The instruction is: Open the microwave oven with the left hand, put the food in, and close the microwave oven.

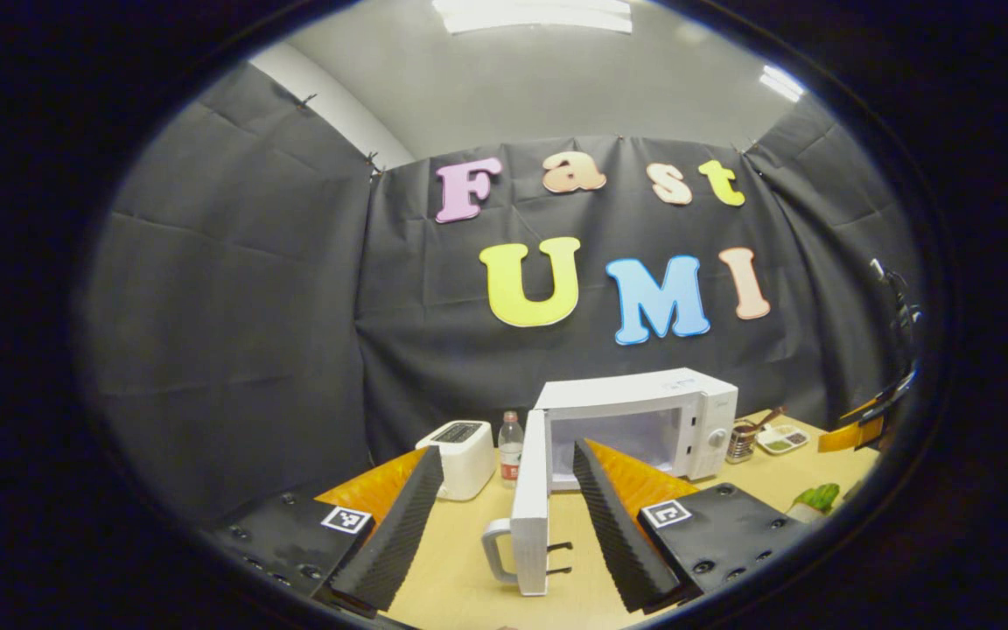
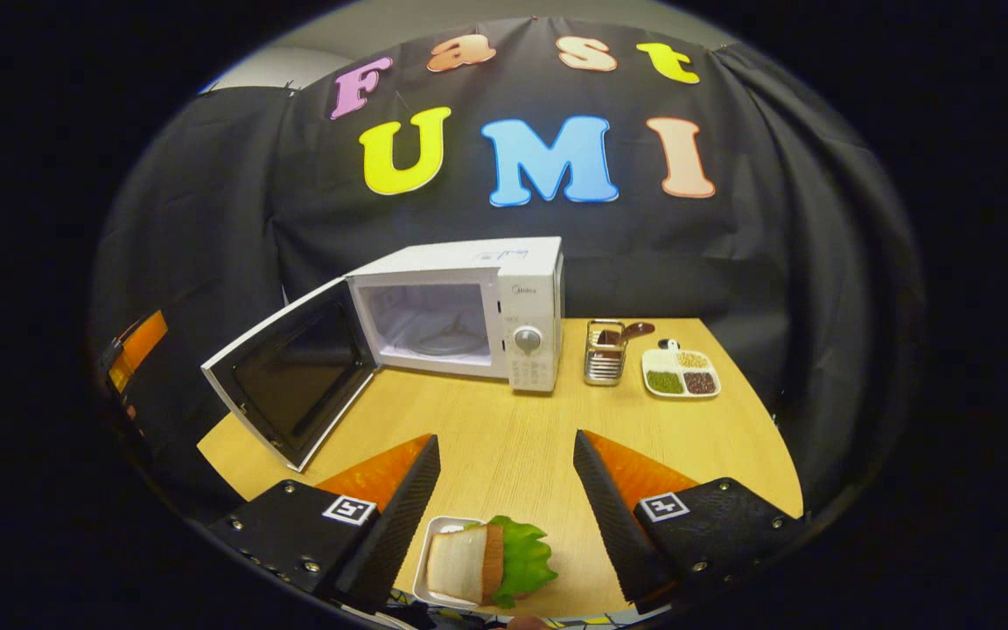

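I see the microwave oven [image 2: 469,311] at the back of the wooden bench [image 2: 504,437], its door [image 2: 290,381] swung wide to its left and the cavity showing a glass turntable inside. In the left gripper view the door [image 1: 530,503] stands edge-on between my left tongs [image 1: 504,516], its handle [image 1: 495,549] toward me; the fingers are spread apart and touch nothing. Left of the oven there sit a white toaster [image 1: 462,455] and a small water bottle [image 1: 511,448], close together. Right of the oven, near its control panel, I note a metal mesh utensil holder [image 2: 605,352] with a brown spoon in it, and just beside that a white divided dish [image 2: 681,372] holding green, dark red and pale grains in separate compartments. The food [image 2: 491,564], a sandwich slice with a lettuce leaf on a small white tray [image 2: 430,560], lies at the near bench edge between my right tongs [image 2: 504,516], which are open and apart from it.
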`<state>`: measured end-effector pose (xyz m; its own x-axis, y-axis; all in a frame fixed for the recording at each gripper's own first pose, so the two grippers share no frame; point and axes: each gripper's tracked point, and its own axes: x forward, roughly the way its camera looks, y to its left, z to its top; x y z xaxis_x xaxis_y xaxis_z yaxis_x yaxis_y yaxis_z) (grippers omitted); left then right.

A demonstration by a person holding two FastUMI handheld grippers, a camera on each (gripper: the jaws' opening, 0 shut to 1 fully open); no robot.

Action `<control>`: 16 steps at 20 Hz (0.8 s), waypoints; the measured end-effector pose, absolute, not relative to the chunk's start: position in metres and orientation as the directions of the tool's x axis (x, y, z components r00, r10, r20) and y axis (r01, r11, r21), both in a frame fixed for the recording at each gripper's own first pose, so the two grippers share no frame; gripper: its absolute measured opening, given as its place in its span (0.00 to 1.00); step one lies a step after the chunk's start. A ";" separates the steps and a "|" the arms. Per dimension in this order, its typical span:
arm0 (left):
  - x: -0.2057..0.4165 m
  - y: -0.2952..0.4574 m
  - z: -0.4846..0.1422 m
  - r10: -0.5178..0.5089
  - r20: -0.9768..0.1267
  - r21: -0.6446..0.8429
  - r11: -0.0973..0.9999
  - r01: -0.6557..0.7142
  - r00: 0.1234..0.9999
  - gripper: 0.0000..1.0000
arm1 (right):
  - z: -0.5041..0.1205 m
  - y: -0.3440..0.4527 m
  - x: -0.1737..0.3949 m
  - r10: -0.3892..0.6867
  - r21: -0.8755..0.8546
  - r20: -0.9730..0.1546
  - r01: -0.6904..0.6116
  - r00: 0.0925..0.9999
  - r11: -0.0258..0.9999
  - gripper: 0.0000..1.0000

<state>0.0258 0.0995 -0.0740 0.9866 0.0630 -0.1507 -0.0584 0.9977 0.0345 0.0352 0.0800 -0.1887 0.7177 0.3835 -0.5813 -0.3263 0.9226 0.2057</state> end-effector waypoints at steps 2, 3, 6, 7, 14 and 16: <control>0.022 0.091 -0.074 0.067 -0.158 0.042 0.997 -0.061 0.985 0.98 | -0.202 0.079 0.027 0.399 0.224 -0.612 -0.335 0.682 0.915 0.94; 0.020 0.087 -0.073 0.064 -0.157 0.043 0.997 -0.058 0.986 0.98 | -0.208 0.079 0.023 0.409 0.234 -0.625 -0.340 0.665 0.911 0.94; 0.016 0.078 -0.072 0.077 -0.160 0.058 0.996 -0.069 0.984 0.98 | -0.233 0.078 0.007 0.440 0.283 -0.674 -0.343 0.593 0.896 0.94; 0.016 0.078 -0.070 0.089 -0.156 0.064 0.995 -0.080 0.984 0.98 | -0.239 0.077 0.002 0.454 0.308 -0.687 -0.339 0.567 0.889 0.94; 0.006 0.069 -0.068 0.119 -0.165 0.075 0.991 -0.107 0.979 0.98 | -0.275 0.081 -0.031 0.526 0.426 -0.739 -0.314 0.420 0.848 0.97; 0.003 0.066 -0.062 0.129 -0.152 0.078 0.990 -0.119 0.980 0.98 | -0.283 0.084 -0.040 0.547 0.463 -0.751 -0.296 0.370 0.835 0.97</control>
